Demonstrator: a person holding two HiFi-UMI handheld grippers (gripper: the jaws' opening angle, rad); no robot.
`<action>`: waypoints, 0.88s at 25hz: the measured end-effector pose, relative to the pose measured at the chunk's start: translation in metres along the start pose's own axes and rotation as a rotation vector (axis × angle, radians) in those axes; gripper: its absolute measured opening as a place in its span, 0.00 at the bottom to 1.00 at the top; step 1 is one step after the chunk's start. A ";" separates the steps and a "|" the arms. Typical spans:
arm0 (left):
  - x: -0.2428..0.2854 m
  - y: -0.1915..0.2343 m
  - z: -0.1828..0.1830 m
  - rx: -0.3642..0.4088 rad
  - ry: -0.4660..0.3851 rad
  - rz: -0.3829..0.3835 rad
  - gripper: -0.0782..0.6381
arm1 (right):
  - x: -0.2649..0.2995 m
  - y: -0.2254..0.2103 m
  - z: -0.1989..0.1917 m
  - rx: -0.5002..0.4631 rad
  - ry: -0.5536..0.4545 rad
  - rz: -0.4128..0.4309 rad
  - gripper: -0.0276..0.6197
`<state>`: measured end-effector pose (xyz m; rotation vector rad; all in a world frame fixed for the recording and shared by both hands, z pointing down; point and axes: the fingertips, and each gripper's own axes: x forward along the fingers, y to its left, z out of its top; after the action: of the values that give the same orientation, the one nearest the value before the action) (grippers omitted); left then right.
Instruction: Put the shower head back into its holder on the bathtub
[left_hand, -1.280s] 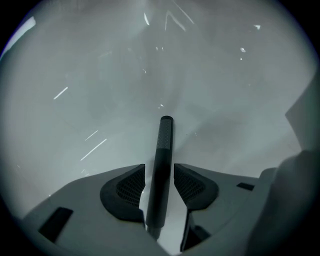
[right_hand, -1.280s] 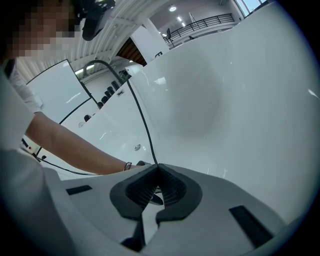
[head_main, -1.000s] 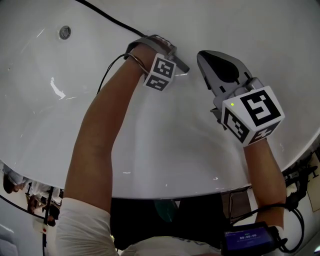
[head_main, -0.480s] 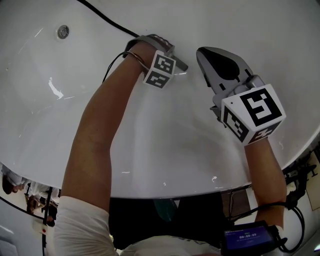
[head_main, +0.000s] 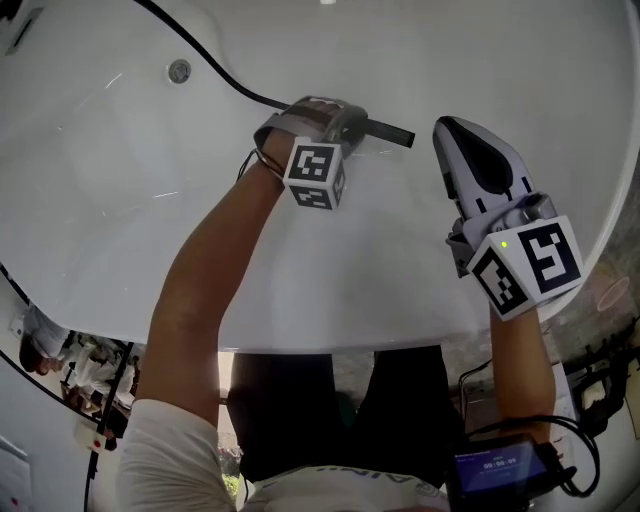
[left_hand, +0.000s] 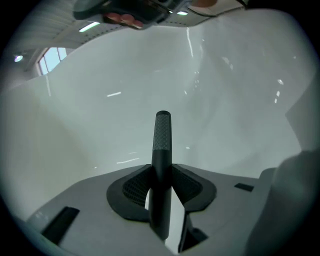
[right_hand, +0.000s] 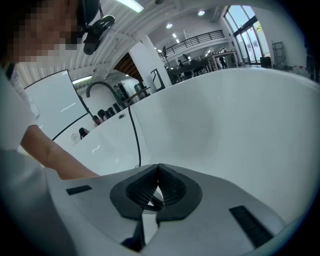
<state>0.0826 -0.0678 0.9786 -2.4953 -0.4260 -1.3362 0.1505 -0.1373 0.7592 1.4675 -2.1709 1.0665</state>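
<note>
The left gripper (head_main: 345, 122) has just clenched tighter on the shower head (head_main: 392, 134) and lifted it off the tub (head_main: 100, 200), ready for re-seating; the right gripper (head_main: 452, 135) is closed and empty.

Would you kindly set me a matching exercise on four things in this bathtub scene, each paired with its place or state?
Things:
1. left hand-held gripper
2. right hand-held gripper
3. black hose
4. round metal fitting

Places or states:
A. set into the white bathtub wall, upper left in the head view
B. jaws together, nothing between them
C. clamped on the black shower head
D. trails across the tub from the shower head

Pairs: 1-C, 2-B, 3-D, 4-A.
The left jaws have just been closing onto the shower head.
</note>
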 end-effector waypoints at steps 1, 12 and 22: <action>-0.023 0.012 0.010 -0.038 -0.017 0.037 0.30 | -0.012 0.006 0.015 0.008 -0.024 -0.010 0.06; -0.225 0.116 0.070 -0.481 -0.239 0.430 0.30 | -0.080 0.041 0.067 0.079 -0.120 -0.052 0.05; -0.494 0.153 0.116 -0.752 -0.568 0.834 0.30 | -0.132 0.132 0.121 0.094 -0.174 0.036 0.05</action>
<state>-0.0320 -0.2267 0.4865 -3.0094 1.1128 -0.4605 0.1069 -0.1111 0.5426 1.6234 -2.3017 1.1042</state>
